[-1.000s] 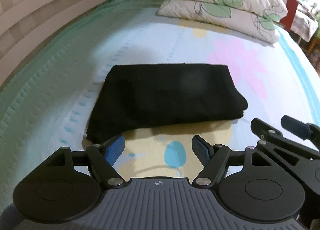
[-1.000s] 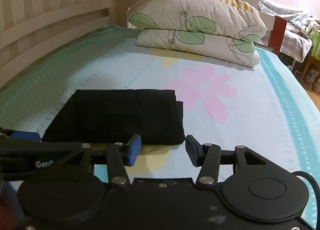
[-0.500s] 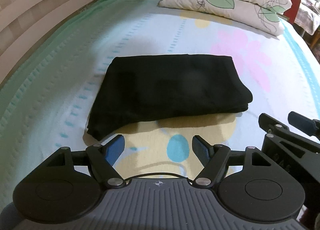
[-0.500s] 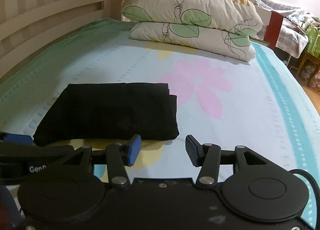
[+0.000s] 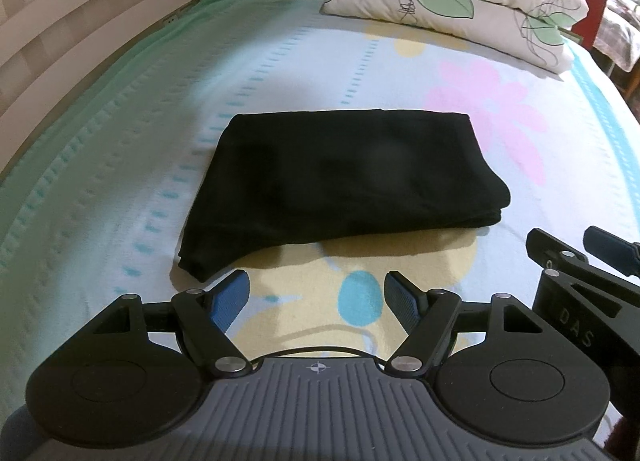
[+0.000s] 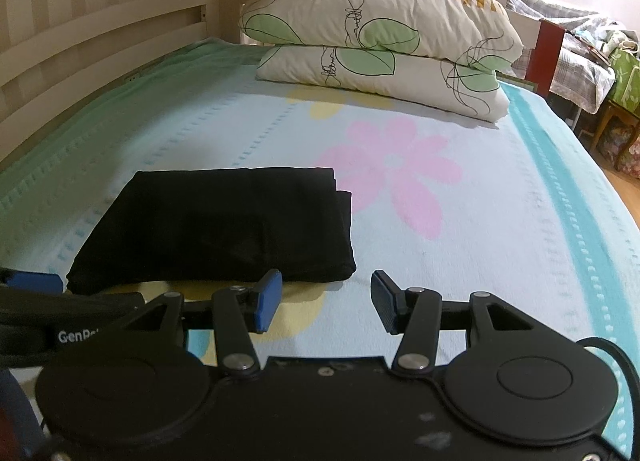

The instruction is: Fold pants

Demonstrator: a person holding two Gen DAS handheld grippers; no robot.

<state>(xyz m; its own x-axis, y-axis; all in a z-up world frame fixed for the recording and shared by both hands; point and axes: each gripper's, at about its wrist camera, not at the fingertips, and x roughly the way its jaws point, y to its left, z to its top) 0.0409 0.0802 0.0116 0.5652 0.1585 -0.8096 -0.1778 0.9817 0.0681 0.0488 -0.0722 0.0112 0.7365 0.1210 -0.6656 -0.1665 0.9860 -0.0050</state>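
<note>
The black pants (image 5: 340,177) lie folded into a flat rectangle on the bed; they also show in the right wrist view (image 6: 224,225). My left gripper (image 5: 316,297) is open and empty, a little short of the pants' near edge. My right gripper (image 6: 324,301) is open and empty, just short of the pants' near right corner. The right gripper's fingers (image 5: 608,249) show at the right edge of the left wrist view, and a left fingertip (image 6: 34,281) at the left edge of the right wrist view.
The bed has a light blue sheet with flower prints (image 6: 480,221). Two stacked leaf-print pillows (image 6: 380,45) lie at the far end. A wooden slatted bed frame (image 5: 60,33) runs along the left. Furniture and cloth stand beyond the bed's right side (image 6: 592,61).
Both grippers have drawn back and lifted away from the folded pants, so the pants sit farther off in both views. The jaws stay open. The pants have not moved.
</note>
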